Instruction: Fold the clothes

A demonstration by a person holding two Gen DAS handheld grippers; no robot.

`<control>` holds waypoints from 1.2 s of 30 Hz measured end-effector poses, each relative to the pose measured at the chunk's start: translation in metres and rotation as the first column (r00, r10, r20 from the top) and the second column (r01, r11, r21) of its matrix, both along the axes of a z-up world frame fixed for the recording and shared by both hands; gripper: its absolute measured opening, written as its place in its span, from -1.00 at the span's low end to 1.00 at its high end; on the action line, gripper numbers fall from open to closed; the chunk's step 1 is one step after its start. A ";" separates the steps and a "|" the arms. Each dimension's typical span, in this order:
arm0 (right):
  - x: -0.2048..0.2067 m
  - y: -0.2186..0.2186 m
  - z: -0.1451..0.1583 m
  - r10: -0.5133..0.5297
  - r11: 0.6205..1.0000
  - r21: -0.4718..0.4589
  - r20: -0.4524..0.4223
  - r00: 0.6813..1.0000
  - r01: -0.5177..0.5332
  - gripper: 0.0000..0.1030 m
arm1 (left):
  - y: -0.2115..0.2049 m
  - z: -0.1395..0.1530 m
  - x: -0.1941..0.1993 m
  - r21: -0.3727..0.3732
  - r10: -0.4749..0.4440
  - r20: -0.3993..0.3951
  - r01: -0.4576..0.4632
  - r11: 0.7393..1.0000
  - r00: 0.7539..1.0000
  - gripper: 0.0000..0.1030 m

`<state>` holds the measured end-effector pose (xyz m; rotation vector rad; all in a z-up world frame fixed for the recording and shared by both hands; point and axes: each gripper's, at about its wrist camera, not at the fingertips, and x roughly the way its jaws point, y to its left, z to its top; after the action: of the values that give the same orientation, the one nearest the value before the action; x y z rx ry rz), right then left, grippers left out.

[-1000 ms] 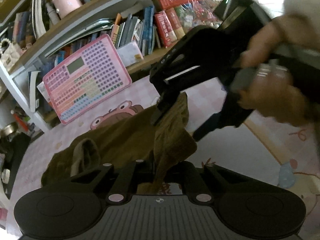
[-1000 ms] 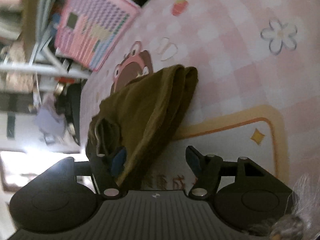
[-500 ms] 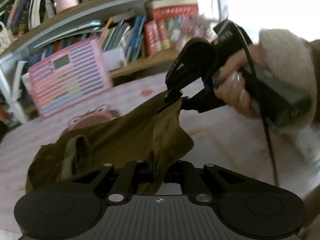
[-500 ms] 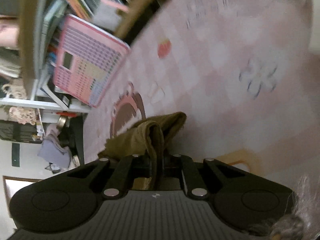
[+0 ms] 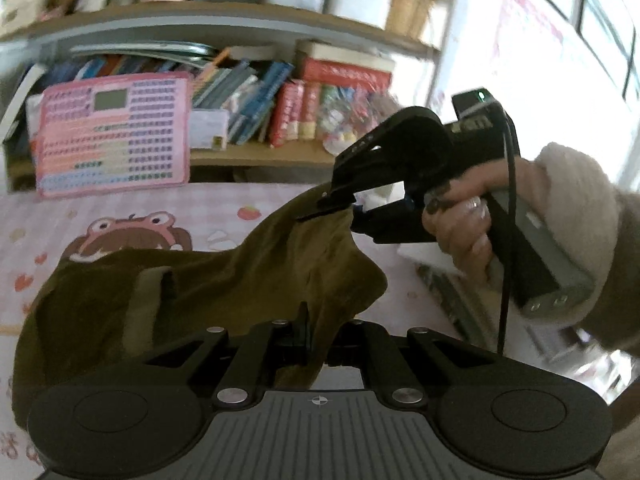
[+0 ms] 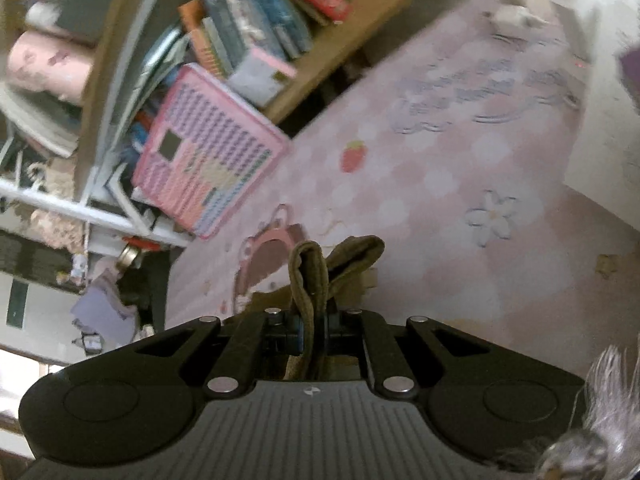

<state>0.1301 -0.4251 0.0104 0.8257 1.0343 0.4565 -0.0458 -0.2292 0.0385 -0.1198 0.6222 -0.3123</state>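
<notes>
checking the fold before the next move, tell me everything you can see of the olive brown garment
The olive brown garment looks like soft, matte cloth, with a paler band or pocket edge on its left part. It is bunched, not flat. One edge is pinched in the shut left gripper, another bunched edge in the shut right gripper, lifted so the cloth hangs between them. Its lower left part lies on the pink cartoon mat.

Left gripper and right gripper (hand-held): jaws clamped, angled downward.
</notes>
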 end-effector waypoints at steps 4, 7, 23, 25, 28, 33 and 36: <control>0.000 0.031 0.020 0.047 0.999 0.013 0.050 0.998 -0.048 -0.85 | 0.029 0.006 -0.009 -0.080 0.053 0.009 -0.053 0.995 0.999 -0.92; 0.000 0.060 0.034 0.092 0.996 0.009 0.089 0.992 -0.093 -0.85 | 0.053 0.010 -0.016 -0.129 0.092 0.013 -0.090 0.988 0.996 -0.92; 0.003 0.236 0.021 0.175 0.969 -0.187 0.075 0.982 -0.158 -0.50 | 0.196 -0.019 -0.020 -0.159 0.158 -0.158 -0.183 0.970 0.975 -0.79; 0.003 0.248 0.014 0.176 0.970 -0.182 0.060 0.983 -0.162 -0.31 | 0.210 -0.022 -0.021 -0.144 0.161 -0.169 -0.186 0.972 0.972 -0.69; -0.006 0.258 0.014 0.175 0.978 -0.131 0.080 0.981 -0.164 -0.17 | 0.230 -0.025 -0.021 -0.126 0.168 -0.181 -0.193 0.973 0.969 -0.44; -0.035 0.247 0.030 0.163 0.969 -0.216 0.194 0.967 -0.120 0.07 | 0.256 -0.023 -0.012 -0.176 0.149 -0.160 -0.176 0.968 0.976 -0.04; -0.060 0.229 0.033 0.158 0.942 -0.330 0.255 0.954 -0.068 0.16 | 0.259 -0.020 0.001 -0.212 0.116 -0.140 -0.144 0.966 0.983 0.14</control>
<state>0.0699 -0.1965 0.0437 0.3994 0.8654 0.4737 -0.0448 0.0296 0.0186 -0.3963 0.7004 -0.2470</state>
